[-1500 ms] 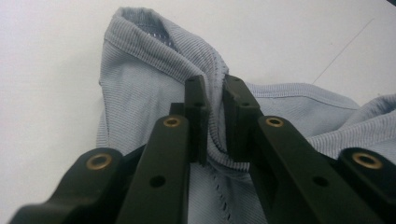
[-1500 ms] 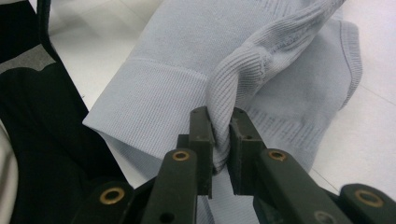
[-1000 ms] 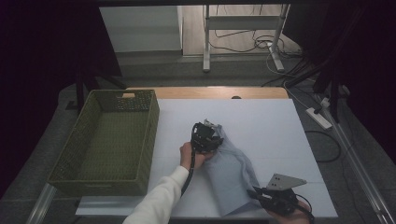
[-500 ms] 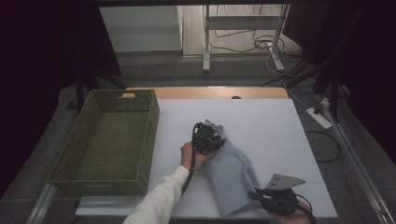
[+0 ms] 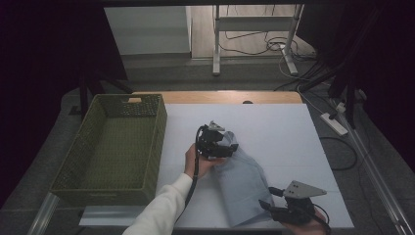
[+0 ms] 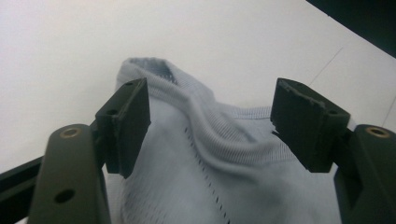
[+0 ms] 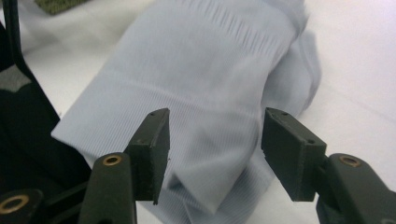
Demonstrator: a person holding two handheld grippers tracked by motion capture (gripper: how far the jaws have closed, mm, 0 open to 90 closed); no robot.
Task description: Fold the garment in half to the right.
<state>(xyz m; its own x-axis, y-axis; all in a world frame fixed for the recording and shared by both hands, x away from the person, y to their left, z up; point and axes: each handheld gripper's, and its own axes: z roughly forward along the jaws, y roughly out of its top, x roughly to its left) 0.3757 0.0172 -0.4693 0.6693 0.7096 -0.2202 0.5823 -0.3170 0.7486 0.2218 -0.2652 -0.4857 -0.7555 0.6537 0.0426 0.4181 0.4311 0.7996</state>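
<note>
The left tool (image 5: 226,147) has just spread its jaws over the garment's (image 5: 242,186) far end, pads clear of the cloth. The right tool (image 5: 270,205), near the counter's (image 5: 274,122) near right corner, has also just opened, straddling the near hem. The pale blue garment lies folded mid-counter, long axis running from centre toward that corner.

The white table top (image 5: 274,127) lies bare beyond and to the right of the folded grey garment (image 5: 242,183), so a hand can pass there freely. On the left, the green woven basket (image 5: 115,147) stands as a high wall, just beside the left gripper (image 5: 230,147), which blocks sideways passage.
</note>
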